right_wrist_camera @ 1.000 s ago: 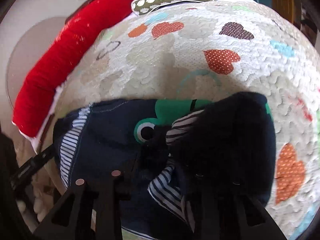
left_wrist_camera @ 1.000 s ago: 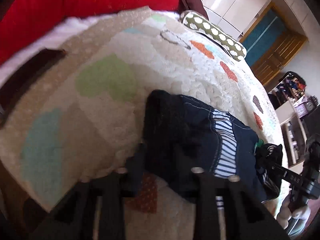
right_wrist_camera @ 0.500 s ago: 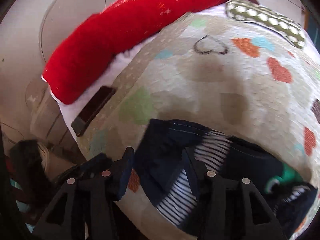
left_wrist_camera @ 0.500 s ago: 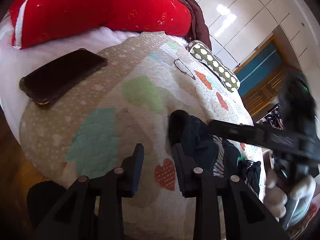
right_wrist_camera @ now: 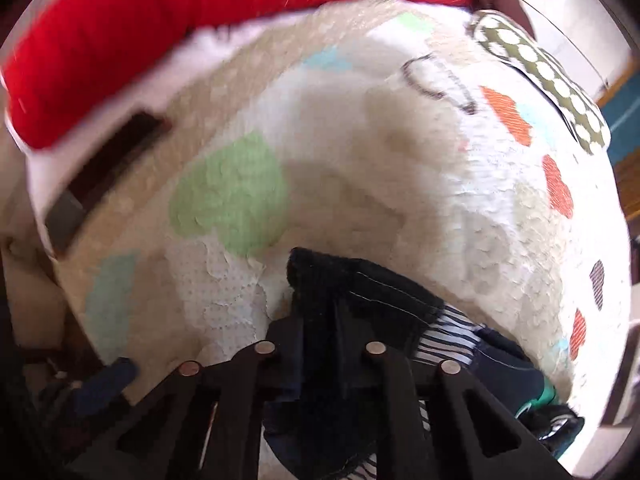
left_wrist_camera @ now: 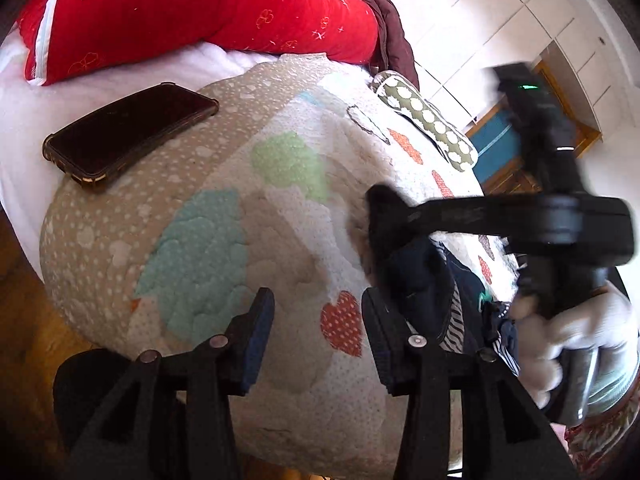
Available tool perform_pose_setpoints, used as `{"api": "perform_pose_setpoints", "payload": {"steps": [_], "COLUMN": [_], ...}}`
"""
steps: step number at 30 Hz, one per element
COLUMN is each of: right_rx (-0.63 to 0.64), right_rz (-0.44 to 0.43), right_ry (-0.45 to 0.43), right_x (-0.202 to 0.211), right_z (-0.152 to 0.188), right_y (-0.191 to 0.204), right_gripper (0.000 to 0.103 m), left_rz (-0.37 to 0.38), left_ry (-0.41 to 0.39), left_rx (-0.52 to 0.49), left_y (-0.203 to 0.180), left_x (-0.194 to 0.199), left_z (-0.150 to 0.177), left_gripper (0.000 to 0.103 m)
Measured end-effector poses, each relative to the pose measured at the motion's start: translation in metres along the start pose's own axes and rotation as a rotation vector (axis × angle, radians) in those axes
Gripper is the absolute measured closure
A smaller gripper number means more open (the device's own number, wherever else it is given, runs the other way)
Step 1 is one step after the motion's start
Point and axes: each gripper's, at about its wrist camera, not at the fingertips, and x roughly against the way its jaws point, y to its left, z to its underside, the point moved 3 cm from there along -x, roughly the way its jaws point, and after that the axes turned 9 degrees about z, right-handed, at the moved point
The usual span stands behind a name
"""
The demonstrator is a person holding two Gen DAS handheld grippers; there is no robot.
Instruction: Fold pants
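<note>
The dark navy pants (left_wrist_camera: 420, 280) with a blue-and-white striped lining lie bunched on the heart-patterned quilt (left_wrist_camera: 280, 208), right of centre in the left wrist view. My left gripper (left_wrist_camera: 316, 320) is open and empty above the quilt, just left of the pants. My right gripper (right_wrist_camera: 320, 344) is shut on the pants (right_wrist_camera: 352, 296), pinching a dark fold near the waistband. In the left wrist view the right gripper's body (left_wrist_camera: 540, 220) and a white-gloved hand (left_wrist_camera: 568, 340) show blurred above the pants.
A black phone (left_wrist_camera: 132, 132) lies on the quilt's far left corner. A red pillow (left_wrist_camera: 200, 12) lies along the far side. A green polka-dot cushion (left_wrist_camera: 424, 124) sits at the back right. The quilt's near edge drops to a wooden floor (left_wrist_camera: 24, 300).
My left gripper let go of the pants, drew back left and opened. My right gripper moved across to the pants' left end and shut on a fold there.
</note>
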Motion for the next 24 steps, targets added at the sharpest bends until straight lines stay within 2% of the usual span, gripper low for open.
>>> {"api": "perform_pose_setpoints", "payload": {"steps": [7, 10, 13, 17, 18, 20, 24], "right_rx": [-0.245, -0.370, -0.504, -0.647, -0.663, -0.698, -0.688], "right_rz": [-0.142, -0.156, -0.133, -0.114, -0.095, -0.119, -0.123], "right_ry": [-0.168, -0.216, -0.222, -0.177, -0.164, -0.174, -0.320], "right_x": [0.073, 0.094, 0.093, 0.070, 0.065, 0.065, 0.100], "right_z": [0.047, 0.089, 0.135, 0.188, 0.197, 0.208, 0.215], "right_y": [-0.093, -0.149, -0.207, -0.264, -0.271, -0.284, -0.293], "right_gripper": [0.094, 0.094, 0.094, 0.093, 0.091, 0.091, 0.089], "left_rz": [-0.006, -0.011, -0.007, 0.004, 0.006, 0.011, 0.025], "left_ry": [0.027, 0.053, 0.083, 0.128, 0.136, 0.155, 0.183], "left_rx": [-0.068, -0.125, -0.185, -0.261, -0.281, -0.319, -0.387], "left_y": [-0.036, -0.062, -0.091, -0.129, -0.137, -0.155, -0.189], "left_x": [-0.001, -0.009, -0.022, -0.044, -0.048, -0.058, -0.085], "left_z": [0.006, 0.009, 0.016, 0.021, 0.022, 0.024, 0.022], "left_gripper": [0.059, 0.059, 0.059, 0.059, 0.059, 0.059, 0.059]}}
